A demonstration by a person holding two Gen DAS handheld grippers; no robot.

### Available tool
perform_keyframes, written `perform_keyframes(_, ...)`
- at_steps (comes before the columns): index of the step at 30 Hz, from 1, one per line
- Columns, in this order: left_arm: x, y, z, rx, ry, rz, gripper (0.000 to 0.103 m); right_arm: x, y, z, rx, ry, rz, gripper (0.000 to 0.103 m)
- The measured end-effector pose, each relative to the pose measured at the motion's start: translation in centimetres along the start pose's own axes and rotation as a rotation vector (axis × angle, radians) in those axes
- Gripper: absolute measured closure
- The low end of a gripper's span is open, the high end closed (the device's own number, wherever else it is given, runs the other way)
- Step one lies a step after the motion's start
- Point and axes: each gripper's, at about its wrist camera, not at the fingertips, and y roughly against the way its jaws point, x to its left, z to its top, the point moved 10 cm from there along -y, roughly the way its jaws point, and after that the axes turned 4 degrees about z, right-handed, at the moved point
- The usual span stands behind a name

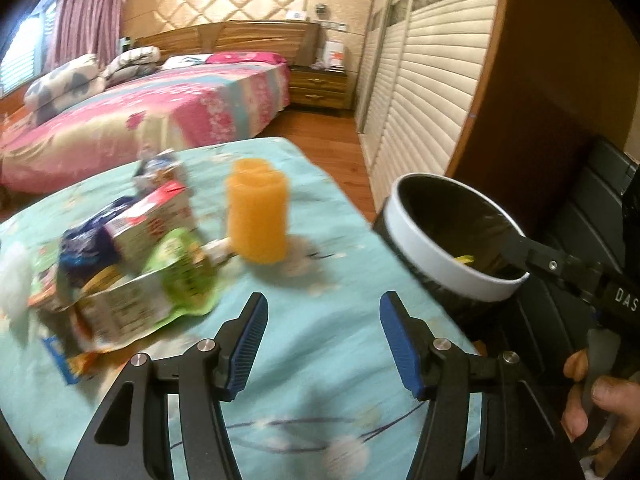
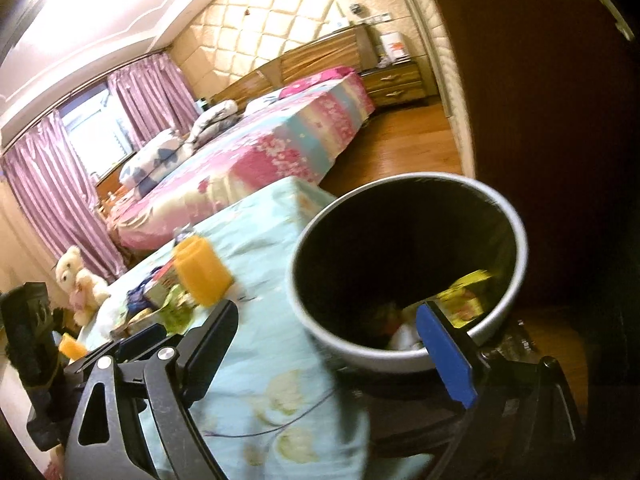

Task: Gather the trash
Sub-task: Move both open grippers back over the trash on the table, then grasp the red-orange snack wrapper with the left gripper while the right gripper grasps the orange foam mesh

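Note:
A pile of trash (image 1: 132,264) lies on the turquoise flowered cloth (image 1: 304,344): crumpled wrappers, a red-and-white carton (image 1: 156,220) and a green packet (image 1: 188,268). My left gripper (image 1: 324,316) hangs open and empty above the cloth, right of the pile. A round bin (image 1: 432,248) with a white rim and black liner stands at the table's right edge. One finger (image 1: 520,250) of the right gripper reaches over its mouth. In the right wrist view my right gripper (image 2: 326,312) is open and empty over the bin (image 2: 352,348). A yellow-green packet (image 2: 464,296) and something white (image 2: 404,336) lie inside.
An orange cylinder (image 1: 258,216) stands upright between the pile and the bin. A teddy bear (image 2: 78,284) sits at the table's far end. Beyond are a bed (image 1: 160,120) with a pink cover, a nightstand (image 1: 320,88) and slatted wardrobe doors (image 1: 424,92).

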Motion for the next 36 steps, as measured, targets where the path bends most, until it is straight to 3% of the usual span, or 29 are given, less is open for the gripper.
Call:
perform_keyframes(20,9.0,5.2,-3.7,0.004,0.146,0.153,0.045,9.6,-4.9,-5.0,0.11,0.11,0.143,0.008)
perform_keyframes(36,14.7,5.4,-4.1,0.018,0.224,0.241,0.045,11.3,-8.0,-5.2,0.13,0.135,0.152,0.008)
